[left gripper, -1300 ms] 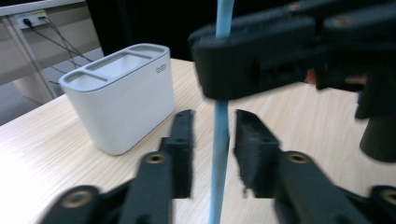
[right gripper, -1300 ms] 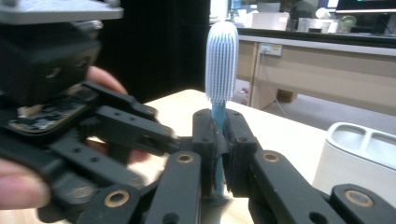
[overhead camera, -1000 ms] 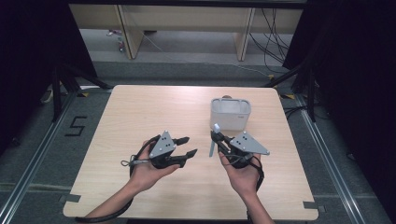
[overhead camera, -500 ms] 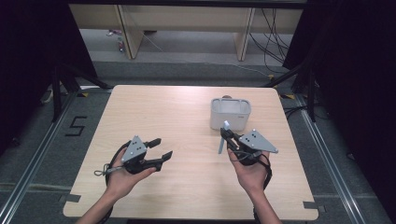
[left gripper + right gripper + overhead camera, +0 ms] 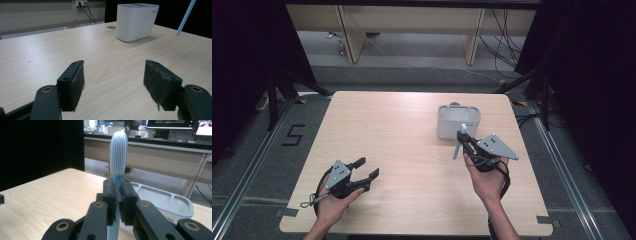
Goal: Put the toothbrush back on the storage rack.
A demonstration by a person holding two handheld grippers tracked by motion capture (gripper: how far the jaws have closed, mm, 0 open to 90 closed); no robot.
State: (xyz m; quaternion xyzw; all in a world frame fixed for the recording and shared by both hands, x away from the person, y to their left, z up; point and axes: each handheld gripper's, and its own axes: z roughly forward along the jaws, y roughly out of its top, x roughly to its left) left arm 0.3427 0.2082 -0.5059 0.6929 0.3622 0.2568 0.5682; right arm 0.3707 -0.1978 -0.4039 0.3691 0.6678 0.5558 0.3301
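My right gripper [image 5: 463, 139] [image 5: 117, 195] is shut on a light blue toothbrush [image 5: 456, 146] [image 5: 119, 152], gripped on its handle just below the pale bristle head, which stands upright. It hovers just in front of a white compartmented holder [image 5: 458, 121] [image 5: 162, 198] at the table's right middle. My left gripper [image 5: 368, 168] [image 5: 113, 85] sits low near the table's front left. Its jaws have just been opening and stand wide apart with nothing between them. In the left gripper view the holder [image 5: 136, 22] and the end of the toothbrush handle [image 5: 185, 17] lie ahead.
The light wooden table [image 5: 402, 130] has bare room across its left and middle. A small round mark [image 5: 111, 27] lies on the tabletop beside the holder. Dark curtains flank the table, and desks and cables stand behind it.
The left hand has moved left and back toward the table's front edge, sinking lower, and its jaws have spread wider. The right hand has drifted slightly right, still gripping the toothbrush.
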